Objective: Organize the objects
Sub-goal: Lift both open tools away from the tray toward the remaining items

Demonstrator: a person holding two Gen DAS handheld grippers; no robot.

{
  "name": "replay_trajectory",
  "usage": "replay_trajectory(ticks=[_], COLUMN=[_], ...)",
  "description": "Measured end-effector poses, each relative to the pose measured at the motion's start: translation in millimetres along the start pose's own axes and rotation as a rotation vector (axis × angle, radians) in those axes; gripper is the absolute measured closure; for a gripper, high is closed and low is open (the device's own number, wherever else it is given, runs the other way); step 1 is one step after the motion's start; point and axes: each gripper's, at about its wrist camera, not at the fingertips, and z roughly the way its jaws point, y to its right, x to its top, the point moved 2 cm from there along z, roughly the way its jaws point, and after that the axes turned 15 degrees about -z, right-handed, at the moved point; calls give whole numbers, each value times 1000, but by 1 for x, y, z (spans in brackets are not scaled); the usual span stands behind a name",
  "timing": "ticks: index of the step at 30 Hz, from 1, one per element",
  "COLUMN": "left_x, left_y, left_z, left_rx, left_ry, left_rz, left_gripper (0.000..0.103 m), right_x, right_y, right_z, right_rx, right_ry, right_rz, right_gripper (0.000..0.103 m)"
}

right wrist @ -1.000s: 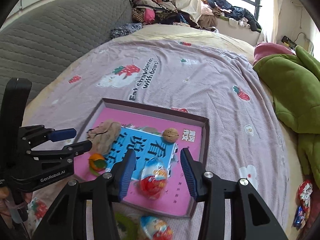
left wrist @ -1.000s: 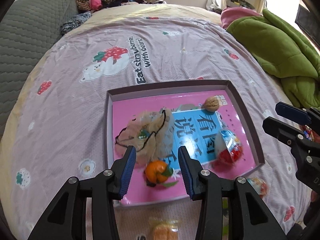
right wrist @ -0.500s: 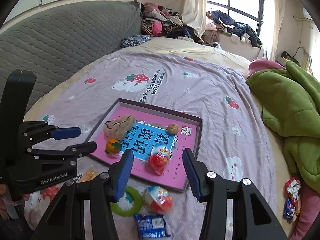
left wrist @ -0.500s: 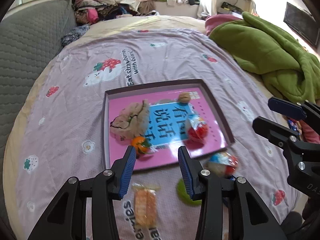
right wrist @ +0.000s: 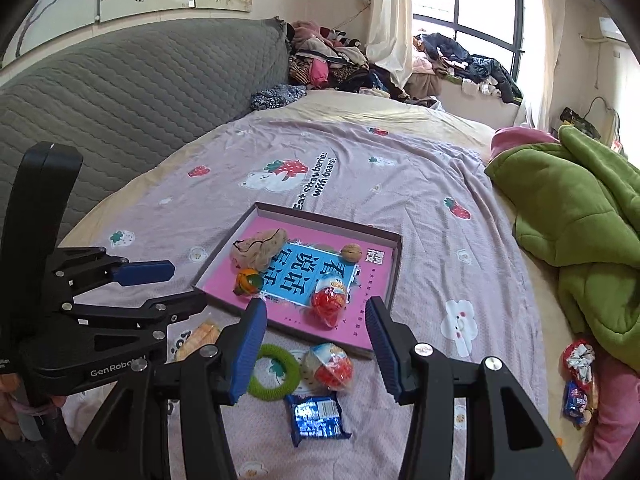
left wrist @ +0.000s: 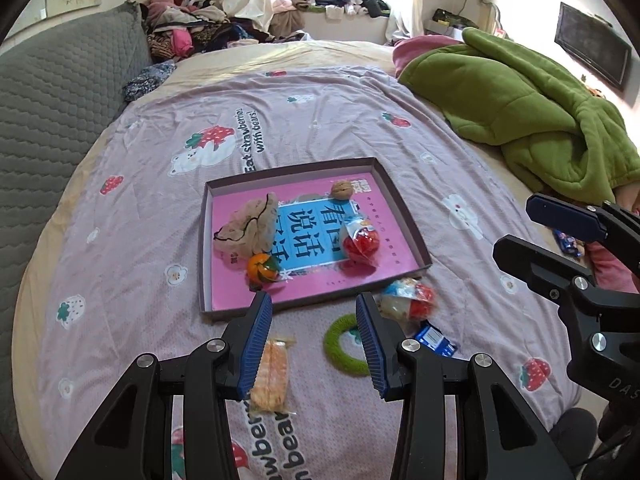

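Hovering tongs (left wrist: 314, 344), shallow box (left wrist: 408, 224) below

Bedsheet (left wrist: 360, 128) was lilac, printed with red strawberries, white bears and black lettering. Tray (left wrist: 404, 216) had dark purple-brown walls and a pink floor with a blue panel of black characters. Tangerine (left wrist: 262, 267) orange, walnut (left wrist: 342, 190) tan, pouch (left wrist: 248, 228) beige with black cord. Ring (right wrist: 276, 372) lime green. Snack packet (right wrist: 316, 416) blue. Quilt (left wrist: 520, 112) green. Headboard (right wrist: 140, 80) grey, quilted.
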Motion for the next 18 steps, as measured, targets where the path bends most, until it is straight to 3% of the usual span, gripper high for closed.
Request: replay_trajectory(ticks=[18], left_x=[-39], left_y=[8], left_z=[17], left_rx=[-4], left_ry=[-51], left_rz=[5], left_gripper=[58], right_x=[-60], right_y=[-2], right_z=[-21], right_rx=[-13], right_ry=[11], right_rz=[29], right_gripper=[52])
